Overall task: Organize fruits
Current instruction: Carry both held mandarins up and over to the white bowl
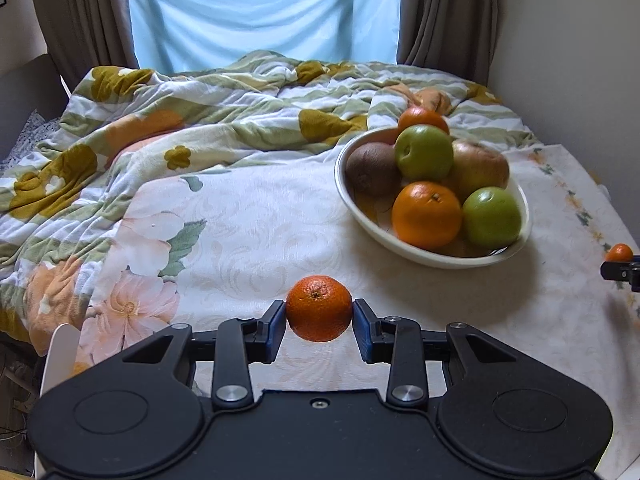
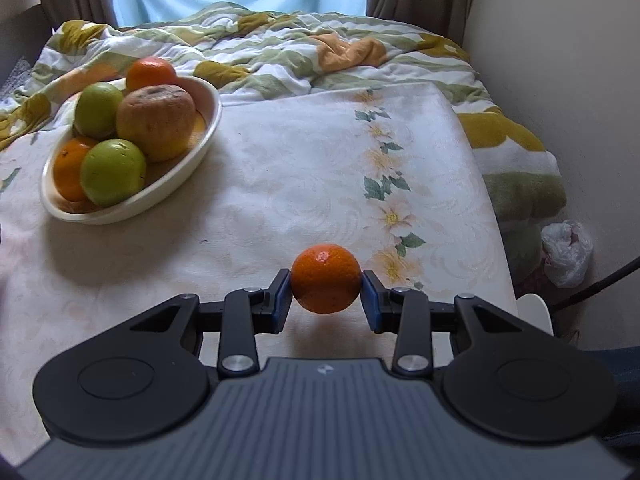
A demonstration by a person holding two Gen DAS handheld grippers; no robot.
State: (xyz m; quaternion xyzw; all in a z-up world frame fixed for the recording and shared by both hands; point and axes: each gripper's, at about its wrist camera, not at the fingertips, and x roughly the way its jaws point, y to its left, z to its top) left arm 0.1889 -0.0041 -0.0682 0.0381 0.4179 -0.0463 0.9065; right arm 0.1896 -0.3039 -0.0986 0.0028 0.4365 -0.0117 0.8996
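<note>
My left gripper (image 1: 319, 312) is shut on a small orange tangerine (image 1: 319, 308) and holds it above the floral cloth, near and left of a white oval bowl (image 1: 362, 216). The bowl holds two green apples, two oranges, a kiwi and a brownish apple. My right gripper (image 2: 326, 289) is shut on a second tangerine (image 2: 326, 278), held above the cloth to the right of the bowl (image 2: 188, 152). The right gripper's tip with its tangerine shows at the far right of the left wrist view (image 1: 619, 254).
A rumpled floral blanket (image 1: 160, 120) lies behind the bowl across the bed. Curtains and a window are at the back. A wall runs along the right side (image 2: 560, 80). A white plastic bag (image 2: 566, 250) lies beside the bed at right.
</note>
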